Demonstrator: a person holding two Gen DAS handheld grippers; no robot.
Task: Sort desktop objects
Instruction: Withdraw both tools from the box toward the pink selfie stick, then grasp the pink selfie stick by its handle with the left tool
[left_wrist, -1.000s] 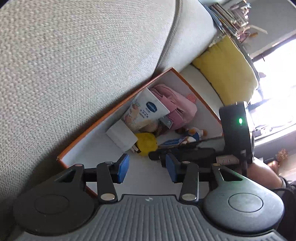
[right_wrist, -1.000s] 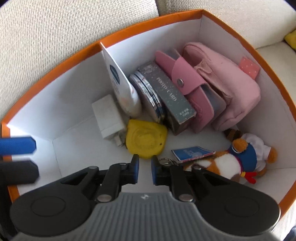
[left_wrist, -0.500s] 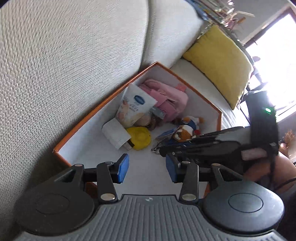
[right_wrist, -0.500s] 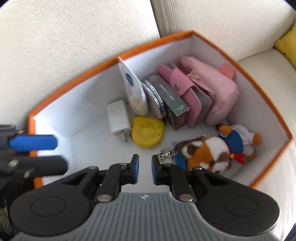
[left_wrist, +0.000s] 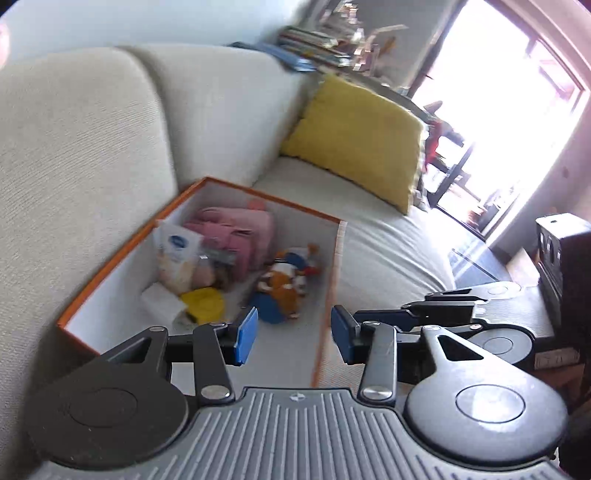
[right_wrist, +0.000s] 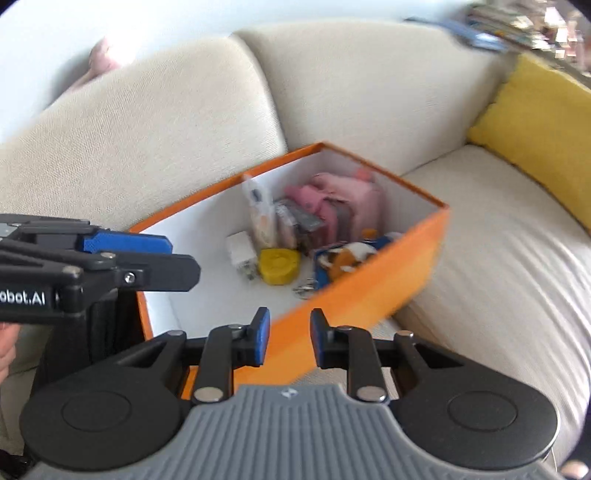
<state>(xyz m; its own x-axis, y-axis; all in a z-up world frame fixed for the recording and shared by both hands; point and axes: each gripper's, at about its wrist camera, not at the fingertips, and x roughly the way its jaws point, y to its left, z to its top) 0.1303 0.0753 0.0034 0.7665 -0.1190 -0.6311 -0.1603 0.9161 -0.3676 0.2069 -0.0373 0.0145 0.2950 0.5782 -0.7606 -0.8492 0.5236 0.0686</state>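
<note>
Both tools pulled back, orange box (right_wrist: 369, 280) beyond right tool (right_wrist: 290, 341)

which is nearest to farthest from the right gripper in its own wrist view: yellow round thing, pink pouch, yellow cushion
1. The yellow round thing, on the box floor just ahead of the right gripper.
2. The pink pouch, upright against the back wall of the orange box.
3. The yellow cushion, far right on the sofa, outside the box.
</note>
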